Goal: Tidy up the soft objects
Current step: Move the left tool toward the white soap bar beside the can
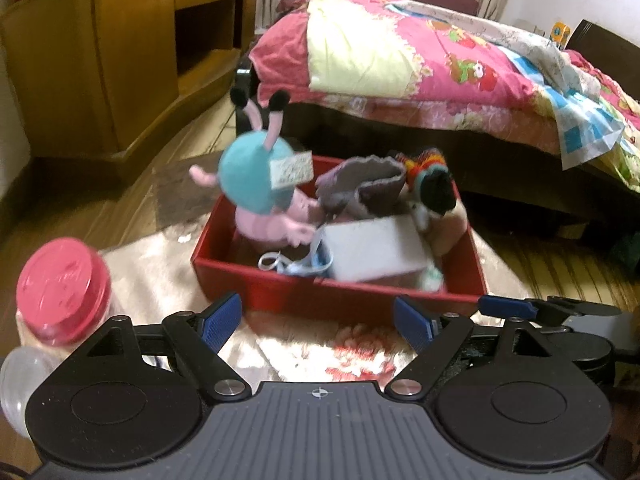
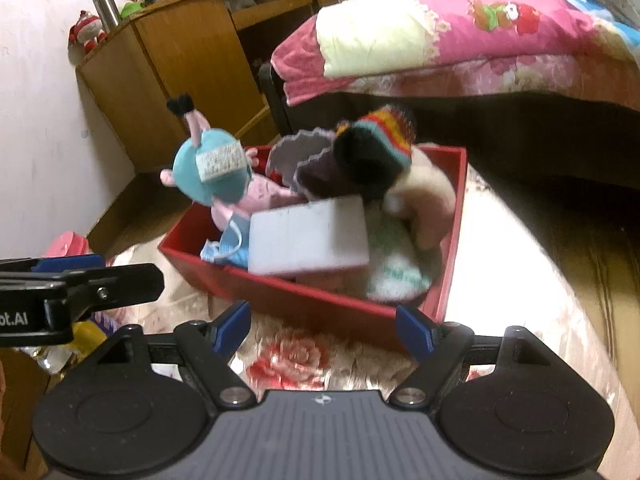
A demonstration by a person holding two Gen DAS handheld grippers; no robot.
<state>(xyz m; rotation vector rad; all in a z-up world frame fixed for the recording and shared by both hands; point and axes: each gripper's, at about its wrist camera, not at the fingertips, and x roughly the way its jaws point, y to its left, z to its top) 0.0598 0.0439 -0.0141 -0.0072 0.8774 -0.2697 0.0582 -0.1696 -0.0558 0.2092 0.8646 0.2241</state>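
A red box (image 1: 280, 292) sits on a floral cloth (image 1: 360, 344), just beyond both grippers. Inside it — a teal-and-pink plush (image 1: 256, 184) at the far left, a grey sponge (image 1: 376, 248) near the front, a purple cloth (image 1: 360, 184) and a striped hat (image 2: 380, 136) behind. The left gripper (image 1: 318, 316) and right gripper (image 2: 324, 328) both hover with jaws spread apart, holding nothing. A pink-lidded jar (image 1: 64, 288) stands to the left.

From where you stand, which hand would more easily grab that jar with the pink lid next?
Probably the left. The clear jar with the pink lid stands just beside the open left gripper. In the right wrist view the jar lies far off, beyond the left gripper, with the open right gripper facing the red box.
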